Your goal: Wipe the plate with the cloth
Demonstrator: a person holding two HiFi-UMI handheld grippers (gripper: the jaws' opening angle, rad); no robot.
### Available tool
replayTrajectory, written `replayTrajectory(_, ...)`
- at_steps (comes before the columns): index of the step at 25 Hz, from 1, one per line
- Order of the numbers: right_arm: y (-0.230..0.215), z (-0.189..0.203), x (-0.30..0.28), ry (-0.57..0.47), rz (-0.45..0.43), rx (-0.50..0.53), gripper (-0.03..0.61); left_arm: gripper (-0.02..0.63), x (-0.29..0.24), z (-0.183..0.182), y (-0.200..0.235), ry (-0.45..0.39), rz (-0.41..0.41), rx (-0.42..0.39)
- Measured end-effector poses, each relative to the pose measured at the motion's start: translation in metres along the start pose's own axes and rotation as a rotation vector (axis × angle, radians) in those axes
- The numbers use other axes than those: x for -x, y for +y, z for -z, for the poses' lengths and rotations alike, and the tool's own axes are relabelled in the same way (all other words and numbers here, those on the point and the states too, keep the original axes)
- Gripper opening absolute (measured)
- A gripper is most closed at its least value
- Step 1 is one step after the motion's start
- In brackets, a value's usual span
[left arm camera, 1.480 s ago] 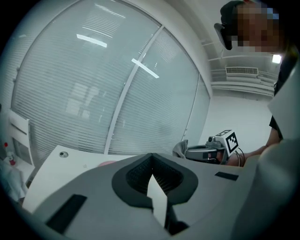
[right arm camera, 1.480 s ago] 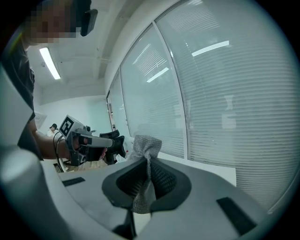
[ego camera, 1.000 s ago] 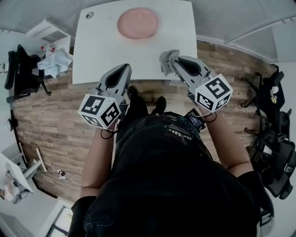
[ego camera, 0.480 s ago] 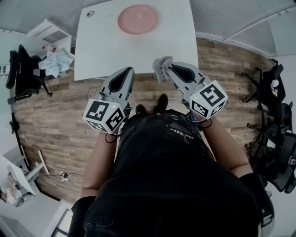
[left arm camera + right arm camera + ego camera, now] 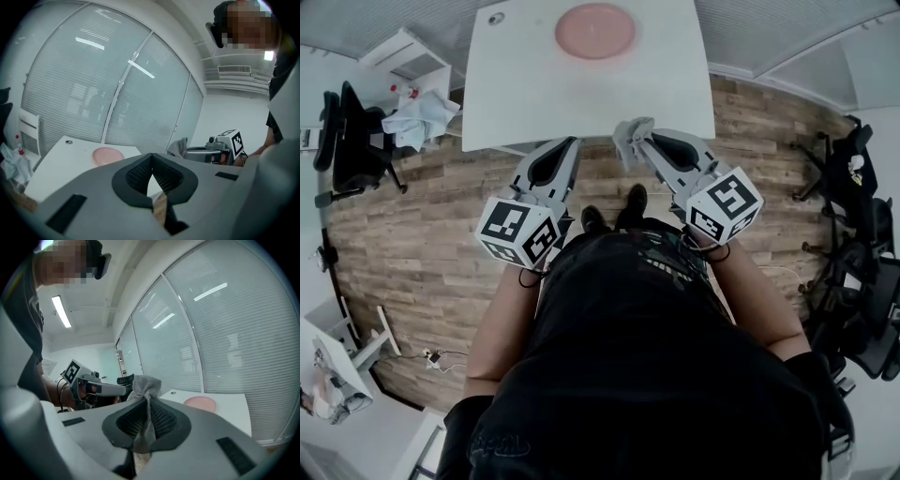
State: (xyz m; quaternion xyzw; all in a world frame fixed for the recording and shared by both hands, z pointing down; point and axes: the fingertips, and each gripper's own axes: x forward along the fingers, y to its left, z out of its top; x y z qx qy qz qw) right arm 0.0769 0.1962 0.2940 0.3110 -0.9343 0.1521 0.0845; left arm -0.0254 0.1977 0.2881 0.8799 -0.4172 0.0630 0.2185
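Grey woven cloth (image 5: pixel 145 387) is clamped in right gripper (image 5: pixel 637 143); left gripper (image 5: pixel 571 142) is closed on nothing. Round pink plate (image 5: pixel 595 30) is sat unpinned at far side of white table (image 5: pixel 516 94). Risk: plate gets shoved when wiped.

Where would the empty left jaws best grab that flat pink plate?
Probably its near rim. The plate lies flat on the table, so only the edge gives the jaws something to pinch: come in low from the person's side, one jaw over the rim, one under. The left gripper is shut, so it must open first.
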Motion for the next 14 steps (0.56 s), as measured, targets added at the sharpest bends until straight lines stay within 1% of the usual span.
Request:
replayTrajectory(3, 0.011, 0.001, 0.0, -0.01, 0.019, -0.002, 0.037, 0.015, 0.011, 0.002, -0.001, -0.006, 0.012, -0.006)
replayTrajectory(9, 0.043, 0.006, -0.007, -0.025, 0.027, -0.001, 0.037, 0.015, 0.03, 0.005, 0.0, -0.012, 0.046, -0.02)
replayTrajectory(14, 0.062, 0.007, -0.014, -0.033, 0.038, -0.007, 0.037, 0.015, 0.045, 0.004, 0.007, -0.016, 0.061, -0.025)
